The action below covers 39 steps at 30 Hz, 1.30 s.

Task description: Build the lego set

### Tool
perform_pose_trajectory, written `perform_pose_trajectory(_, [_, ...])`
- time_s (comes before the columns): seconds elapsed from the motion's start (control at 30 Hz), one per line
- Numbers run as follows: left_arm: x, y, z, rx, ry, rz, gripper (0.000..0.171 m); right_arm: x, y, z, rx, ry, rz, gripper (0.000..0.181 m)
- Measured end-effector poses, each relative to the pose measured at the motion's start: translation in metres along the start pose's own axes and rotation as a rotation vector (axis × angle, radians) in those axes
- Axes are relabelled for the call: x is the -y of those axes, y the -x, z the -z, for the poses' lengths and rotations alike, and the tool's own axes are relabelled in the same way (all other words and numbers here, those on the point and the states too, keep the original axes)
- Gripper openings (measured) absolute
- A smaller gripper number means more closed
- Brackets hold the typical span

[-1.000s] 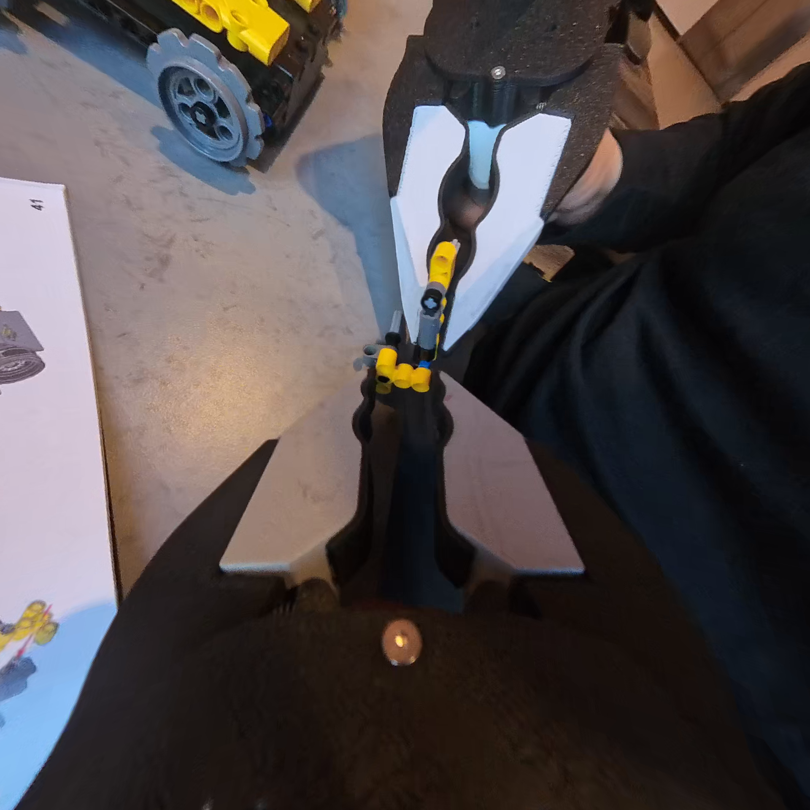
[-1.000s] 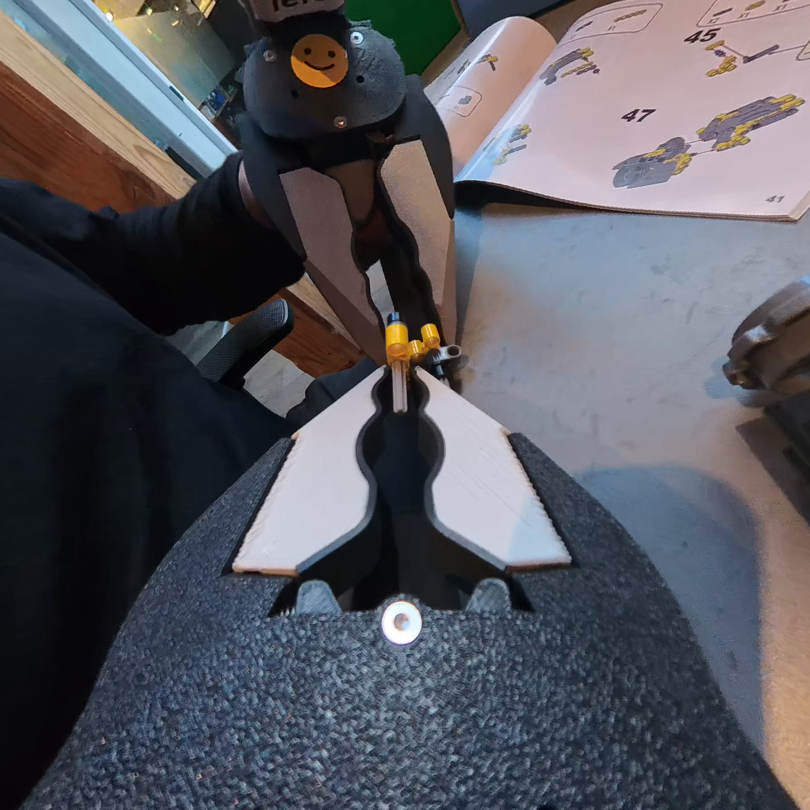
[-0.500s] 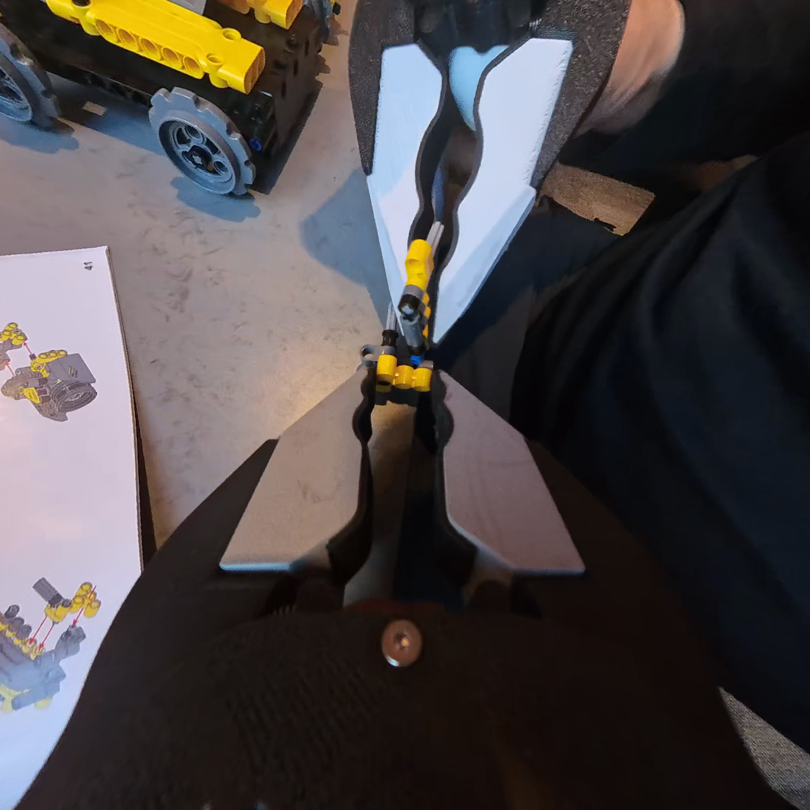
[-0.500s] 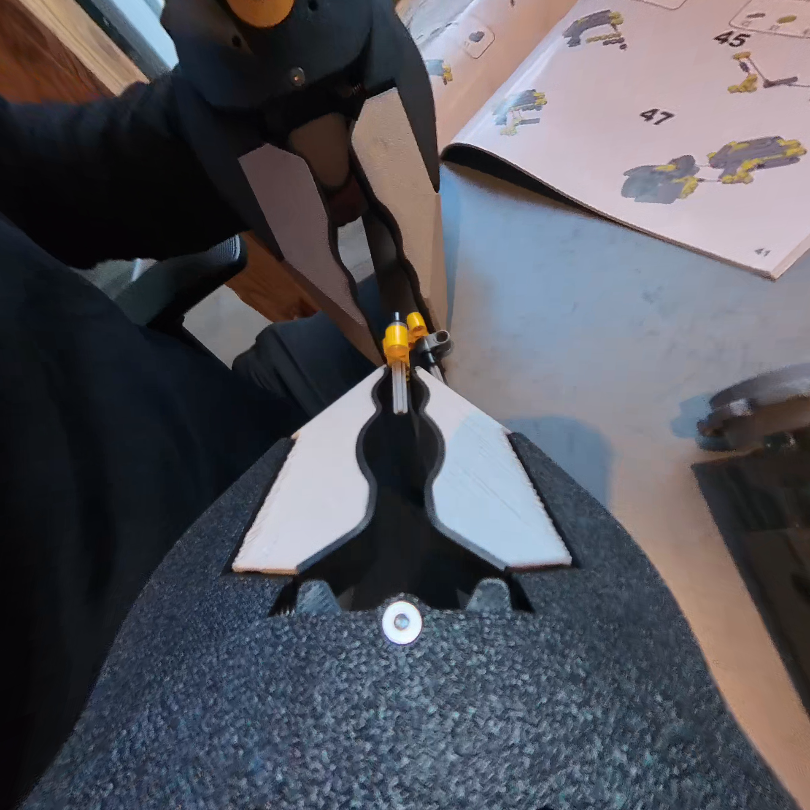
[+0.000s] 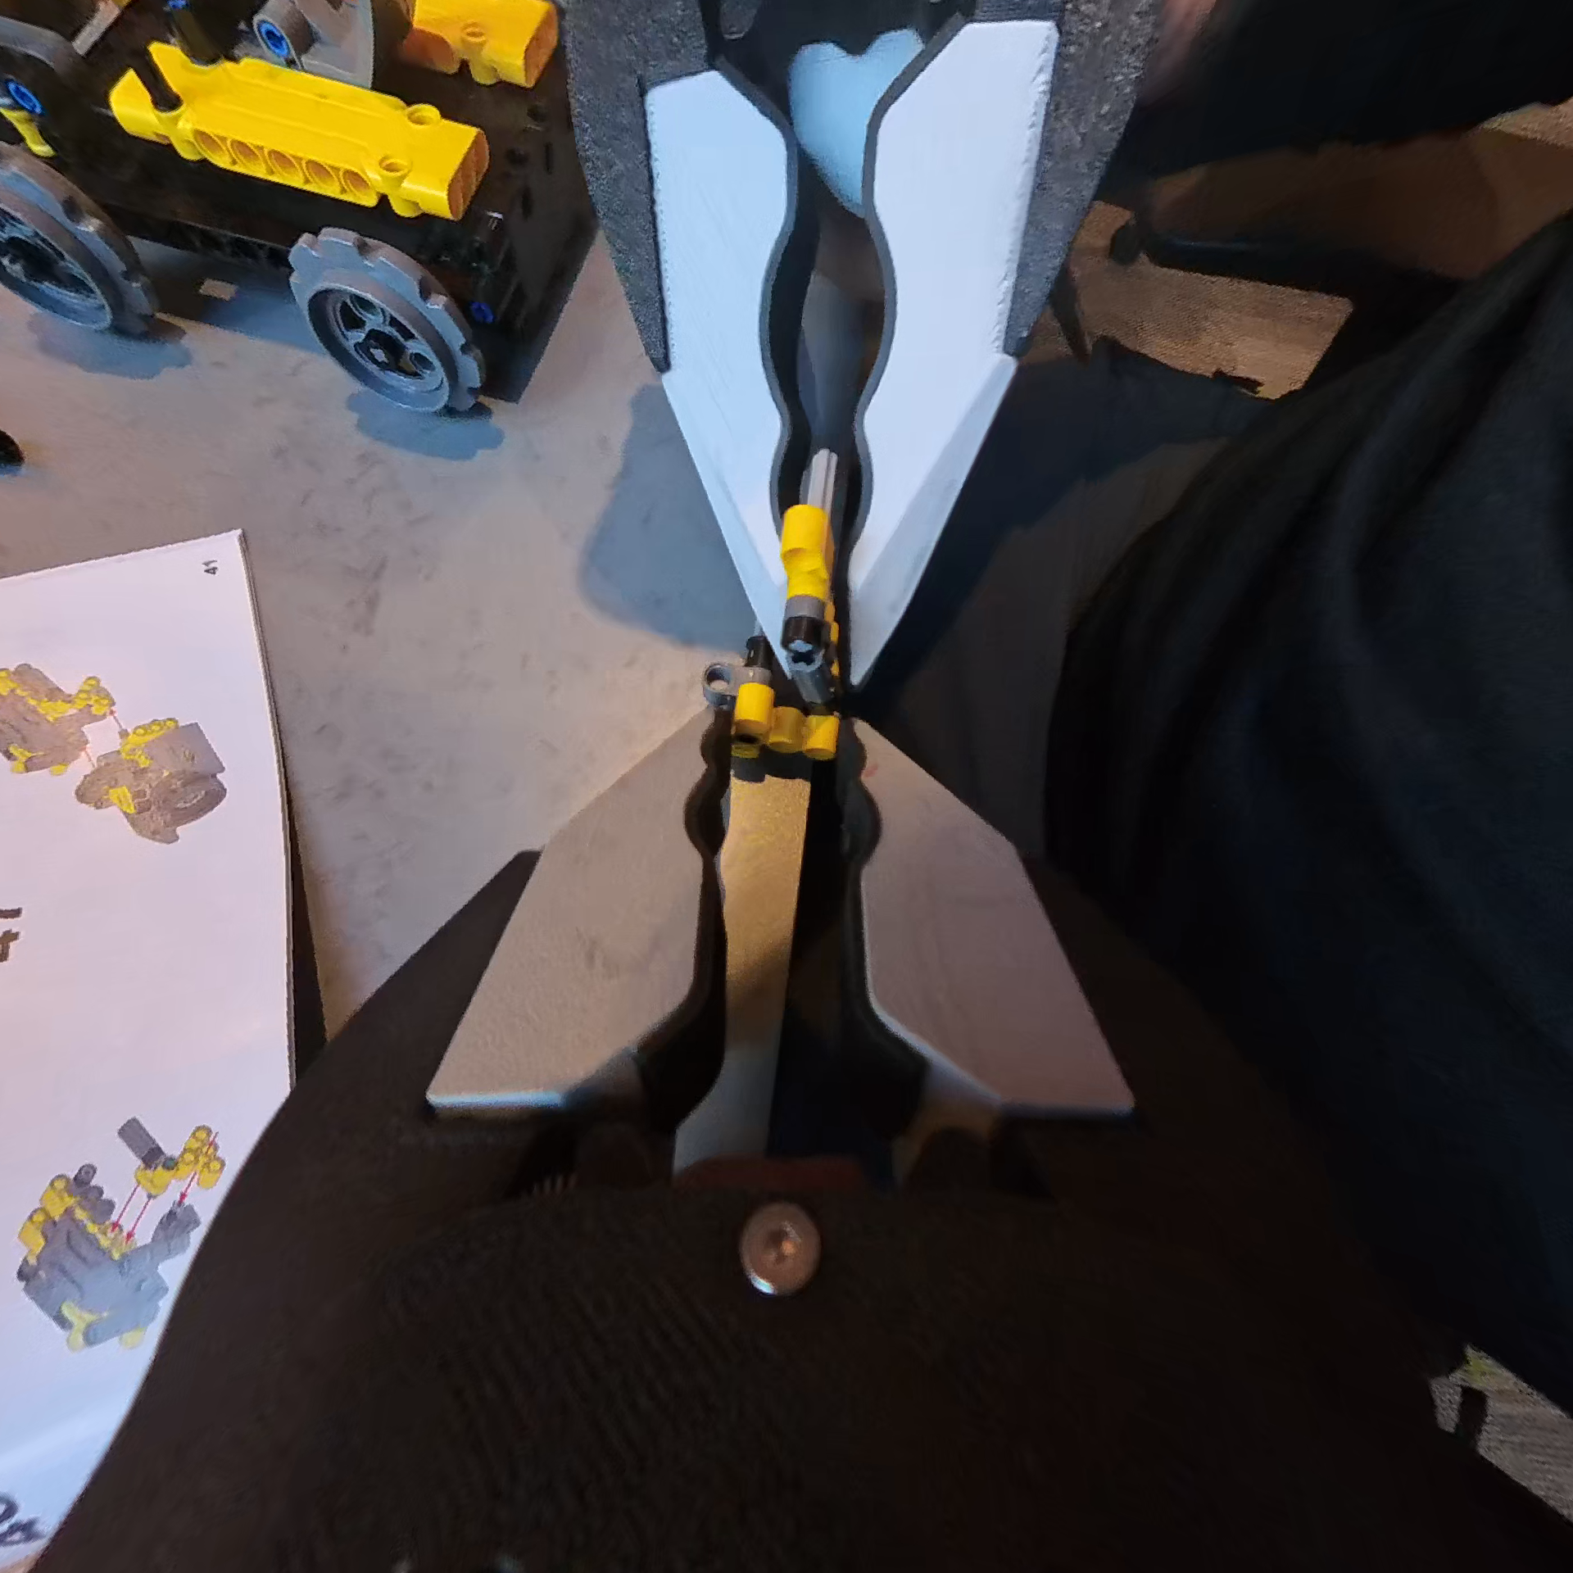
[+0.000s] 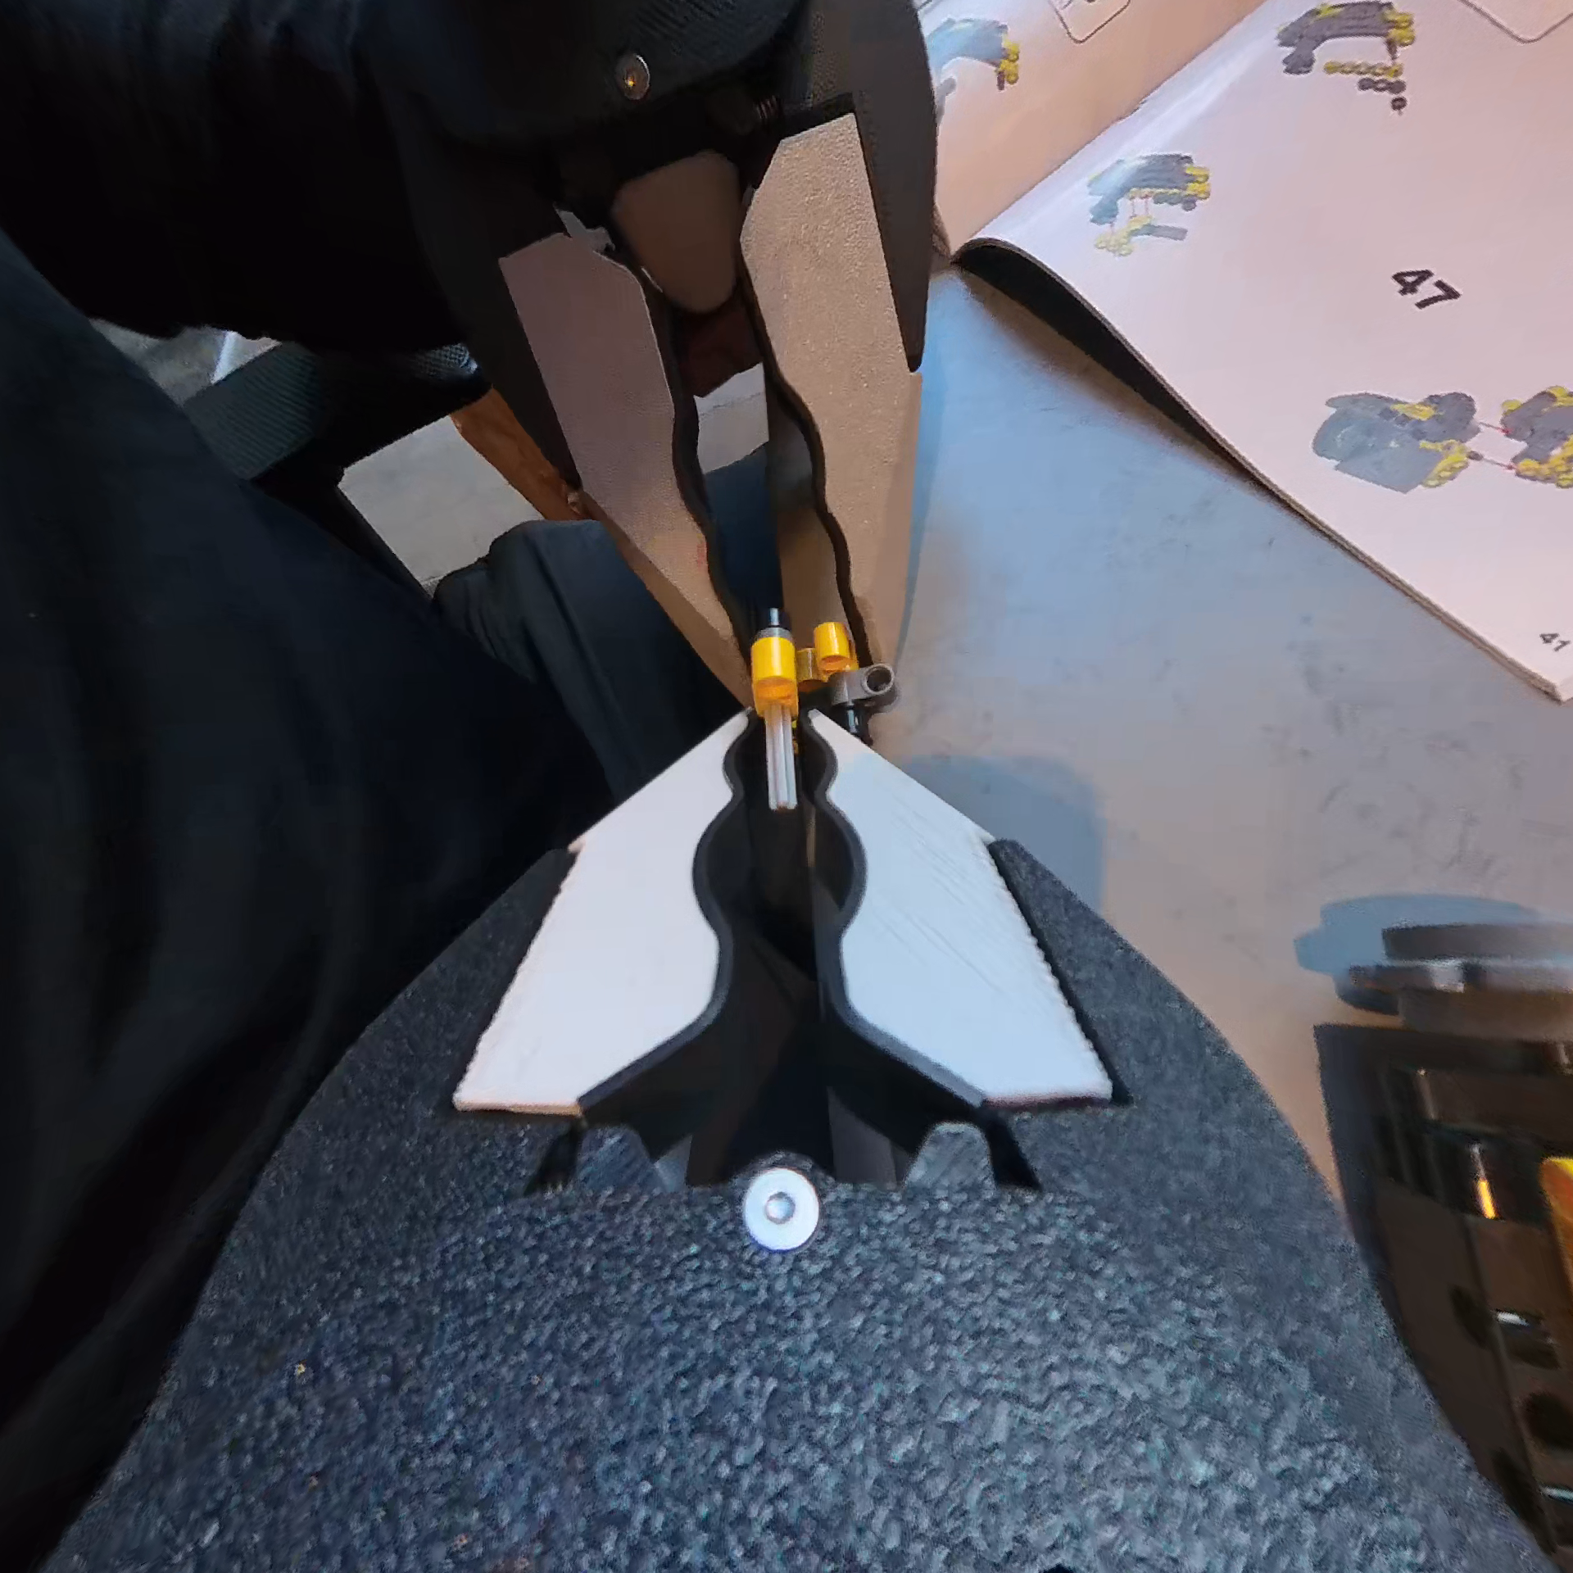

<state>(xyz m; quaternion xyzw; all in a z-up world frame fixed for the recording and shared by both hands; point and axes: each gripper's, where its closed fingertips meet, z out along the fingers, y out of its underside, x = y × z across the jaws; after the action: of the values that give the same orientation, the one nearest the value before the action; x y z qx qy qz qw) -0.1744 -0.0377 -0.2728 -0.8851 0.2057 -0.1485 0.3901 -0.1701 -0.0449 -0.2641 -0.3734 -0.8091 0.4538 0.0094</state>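
Note:
My left gripper (image 5: 785, 739) is shut on a small yellow and grey connector piece (image 5: 770, 723), held above the grey table's edge. My right gripper (image 6: 779, 717) is shut on a light grey axle (image 6: 780, 766) that carries a yellow bush (image 6: 773, 672). The two grippers meet tip to tip, and the axle's end touches the connector piece (image 6: 830, 647). In the left wrist view the right gripper (image 5: 813, 672) comes down from the top with the axle and bush (image 5: 807, 553). In the right wrist view the left gripper (image 6: 804, 672) comes from above.
A black and yellow model vehicle (image 5: 281, 145) with grey wheels (image 5: 383, 340) stands on the grey table (image 5: 443, 528); part of it shows in the right wrist view (image 6: 1464, 1192). An open instruction booklet (image 5: 128, 851) (image 6: 1277, 281) lies beside it. A person's dark clothing (image 5: 1277, 766) fills the side beyond the table edge.
The grippers stay tip to tip with their parts. Both have turned and drawn closer together, so more of the vehicle and booklet shows in the left wrist view.

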Motion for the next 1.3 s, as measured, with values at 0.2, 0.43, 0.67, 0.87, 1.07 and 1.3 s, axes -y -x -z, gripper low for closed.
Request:
perform_pose_trajectory(0.2, [-0.0007, 0.0006, -0.0003, 0.03, -0.005, -0.024, 0.024, 0.003, -0.0007, -0.0014, -0.032, -0.031, 0.036, 0.006])
perform_pose_trajectory(0.43, [-0.0001, 0.002, -0.0006, 0.031, -0.013, -0.002, 0.024, 0.0027, -0.0024, -0.0005, -0.125, -0.117, 0.095, 0.006])
perform_pose_trajectory(0.67, [-0.0002, 0.002, -0.0008, 0.037, -0.014, -0.008, 0.024, 0.0022, -0.0013, -0.0007, -0.109, -0.12, 0.097, 0.007])
perform_pose_trajectory(0.87, [-0.0001, 0.002, -0.0006, 0.037, -0.015, -0.008, 0.024, 0.0012, -0.0015, -0.0005, -0.147, -0.126, 0.136, 0.007])
perform_pose_trajectory(1.07, [-0.0002, 0.0024, -0.0006, 0.042, -0.016, -0.008, 0.023, 0.0017, -0.0017, -0.0011, -0.19, -0.14, 0.178, 0.007])
perform_pose_trajectory(1.3, [0.0002, 0.0044, -0.0008, 0.068, -0.022, -0.014, 0.023, 0.003, -0.0034, -0.0007, -0.245, -0.165, 0.124, 0.007])
